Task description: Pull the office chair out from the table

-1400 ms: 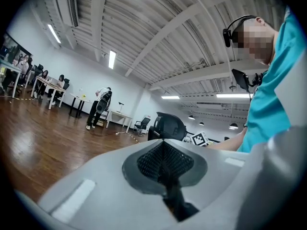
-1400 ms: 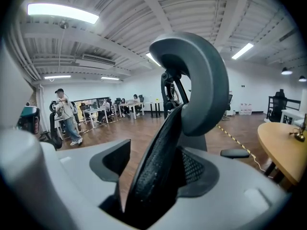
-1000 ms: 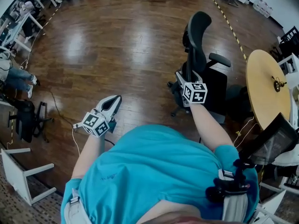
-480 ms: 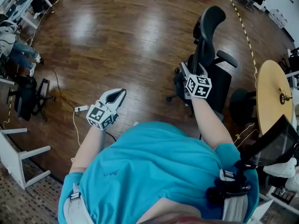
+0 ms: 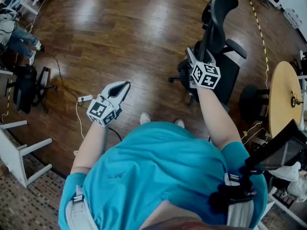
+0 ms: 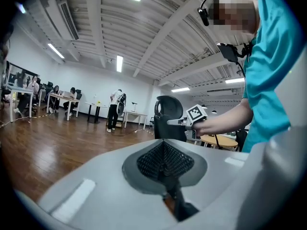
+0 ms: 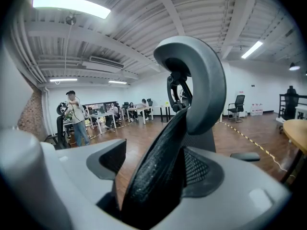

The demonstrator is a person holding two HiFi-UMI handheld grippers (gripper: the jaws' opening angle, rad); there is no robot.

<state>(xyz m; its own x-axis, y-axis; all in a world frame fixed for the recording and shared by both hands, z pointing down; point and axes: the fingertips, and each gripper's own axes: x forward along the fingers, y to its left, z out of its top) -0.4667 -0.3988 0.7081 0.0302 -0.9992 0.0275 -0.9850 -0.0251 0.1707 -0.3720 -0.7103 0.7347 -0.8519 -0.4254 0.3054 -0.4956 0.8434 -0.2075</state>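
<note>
Office chair: the black office chair (image 5: 225, 75) stands on the wooden floor (image 5: 120, 32) ahead of you and to your right. Its curved headrest (image 5: 221, 6) is at the far end and one armrest (image 5: 236, 48) sticks out on the desk side.
Chair against desk: the round wooden desk (image 5: 282, 97) lies to the right of the chair, and dark floor shows between the two; the seat is not under the desk top.
Right gripper: your right gripper (image 5: 195, 56) reaches forward at arm's length to the chair's back. Its jaws are clamped on the black mesh edge of the backrest (image 7: 153, 176), which fills the gap between them, with the headrest rising just above.
Left gripper: your left gripper (image 5: 123, 86) hangs over bare floor, well apart from the chair. Its jaws are closed together, pad against pad, with nothing between them.
From the left gripper view: the chair stands across the room with your right gripper at its back.
Floor beside you: a white power strip (image 5: 84, 98) with its cable lies near your left gripper.
On the desk: a small brass-coloured object (image 5: 295, 101), too small to identify.
</note>
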